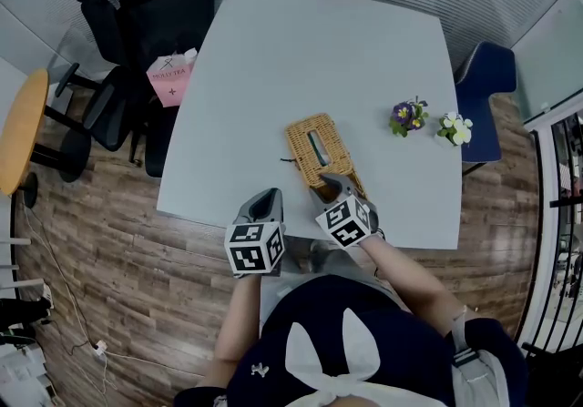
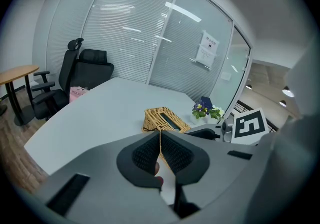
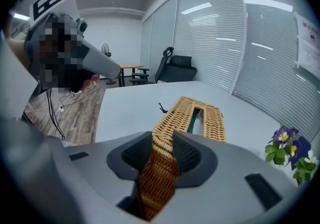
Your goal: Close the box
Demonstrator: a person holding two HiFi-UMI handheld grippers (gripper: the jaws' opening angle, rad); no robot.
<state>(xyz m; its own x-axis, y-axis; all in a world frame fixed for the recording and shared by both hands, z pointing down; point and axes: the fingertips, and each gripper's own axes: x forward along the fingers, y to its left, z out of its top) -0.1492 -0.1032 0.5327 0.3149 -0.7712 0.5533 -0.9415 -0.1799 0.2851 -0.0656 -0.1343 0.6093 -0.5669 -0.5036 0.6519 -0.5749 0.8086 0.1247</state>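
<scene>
Right gripper view: right claw (image 3: pixel 162 140) is part-way closed and clamped on the near end of the wicker box (image 3: pixel 200 113). The woven edge fills the gap and both pads touch it. Head view: the box lies flat on the desk (image 1: pixel 301 59) near the front edge, slotted top facing up. Left claw (image 2: pixel 160 140) is closed with pads together. A thin tan line shows at the seam, can't tell what. It sits at the desk's front edge, left of the box, not touching it.
</scene>
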